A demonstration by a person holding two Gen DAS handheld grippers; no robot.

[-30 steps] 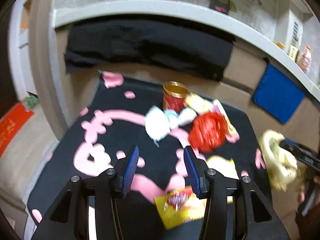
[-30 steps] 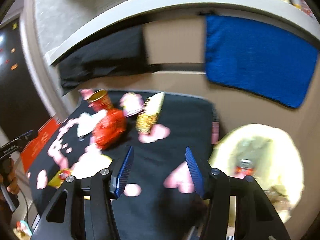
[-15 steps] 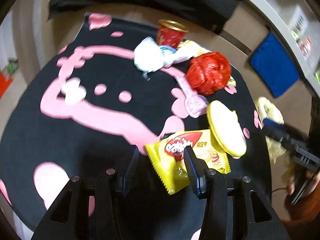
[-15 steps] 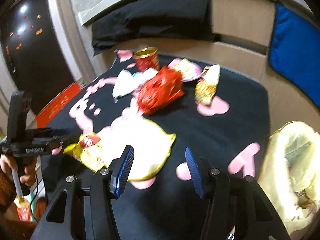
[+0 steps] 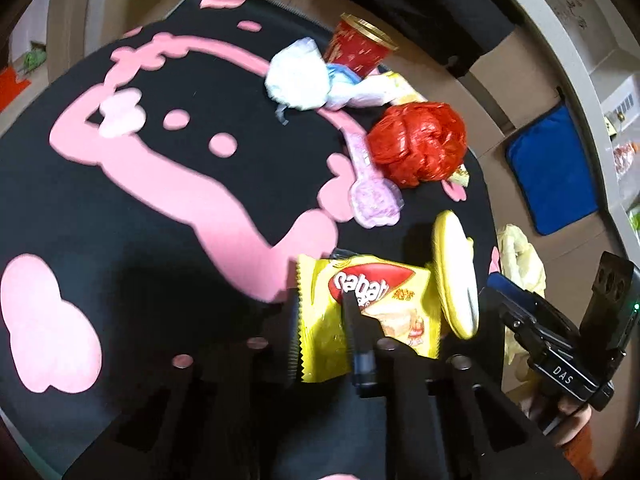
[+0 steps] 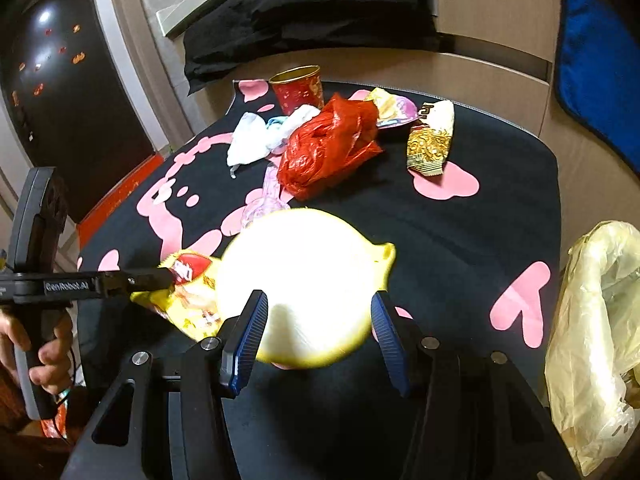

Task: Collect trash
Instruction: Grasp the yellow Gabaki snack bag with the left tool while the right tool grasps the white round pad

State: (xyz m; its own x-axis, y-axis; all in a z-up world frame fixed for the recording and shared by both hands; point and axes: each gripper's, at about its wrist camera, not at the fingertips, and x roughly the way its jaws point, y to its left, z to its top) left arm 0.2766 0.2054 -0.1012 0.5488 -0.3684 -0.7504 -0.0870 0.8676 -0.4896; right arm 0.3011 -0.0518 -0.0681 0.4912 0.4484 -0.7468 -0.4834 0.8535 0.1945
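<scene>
My left gripper (image 5: 320, 316) is shut on a yellow snack packet (image 5: 324, 332) near the front of the black-and-pink mat (image 5: 200, 184); it also shows in the right wrist view (image 6: 188, 296). My right gripper (image 6: 316, 316) is open, its fingers on either side of a round yellow-rimmed lid (image 6: 300, 280), which shows edge-on in the left wrist view (image 5: 454, 272). Further back lie a crumpled red bag (image 6: 324, 148), white tissue (image 6: 256, 136), a red cup (image 6: 298, 90) and a gold wrapper (image 6: 430, 140).
A yellowish trash bag (image 6: 596, 332) hangs open off the mat's right edge. A blue cloth (image 6: 596, 72) and a black cloth (image 6: 304, 12) hang on the wall behind. A pale pink plastic piece (image 5: 372, 196) lies mid-mat.
My left gripper moved down and closed on the yellow snack packet. My right gripper swung from the trash bag toward the mat and came around the yellow lid.
</scene>
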